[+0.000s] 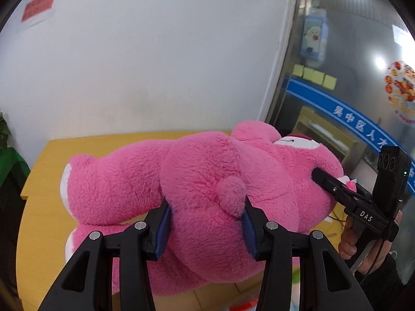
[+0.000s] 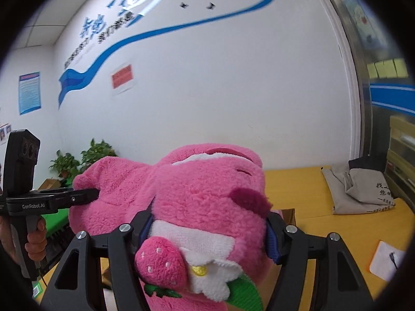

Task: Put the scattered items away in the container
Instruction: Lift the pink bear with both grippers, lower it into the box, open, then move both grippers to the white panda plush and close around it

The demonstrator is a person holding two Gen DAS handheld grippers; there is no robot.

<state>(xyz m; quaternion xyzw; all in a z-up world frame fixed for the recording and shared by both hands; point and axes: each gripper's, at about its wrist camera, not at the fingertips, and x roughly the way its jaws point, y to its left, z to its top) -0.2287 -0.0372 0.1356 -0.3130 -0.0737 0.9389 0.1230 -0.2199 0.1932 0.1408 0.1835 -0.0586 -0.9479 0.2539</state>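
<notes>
Your left gripper (image 1: 206, 223) is clamped about half open on the rump of the pink bear (image 1: 207, 181), its blue pads (image 1: 162, 229) pressed into the fur on either side just below the small round tail (image 1: 232, 194). Your right gripper (image 2: 207, 229) is closed a little wider on the bear's head (image 2: 207, 181), one pad at each cheek, with the white muzzle (image 2: 192, 234), the dark nose (image 2: 249, 199) and the stitched strawberry (image 2: 162, 267) and flower (image 2: 210, 277) showing between the fingers. So you hold the bear at both ends, lying on its side in the air above the yellow table (image 1: 52, 155), legs to the left in the left view and head to the right. From the left camera you can see a finger of your right gripper (image 1: 329, 184) sunk into the head, and your hand (image 1: 363, 246) wrapped round its handle. From the right camera a finger of your left gripper (image 2: 85, 194) reaches into the fur at the far end, your other hand (image 2: 36, 235) below it. Behind the bear, a brown edge (image 2: 288, 212) peeks out that may be a cardboard box, though too little shows to be sure. Farther out on the table lie a folded grey cloth bag (image 2: 363, 191) and a white card (image 2: 384, 261). Beyond stand green plants (image 2: 77, 160), a white wall with a blue ribbon design (image 2: 166, 29) and a glass partition (image 1: 350, 51).
</notes>
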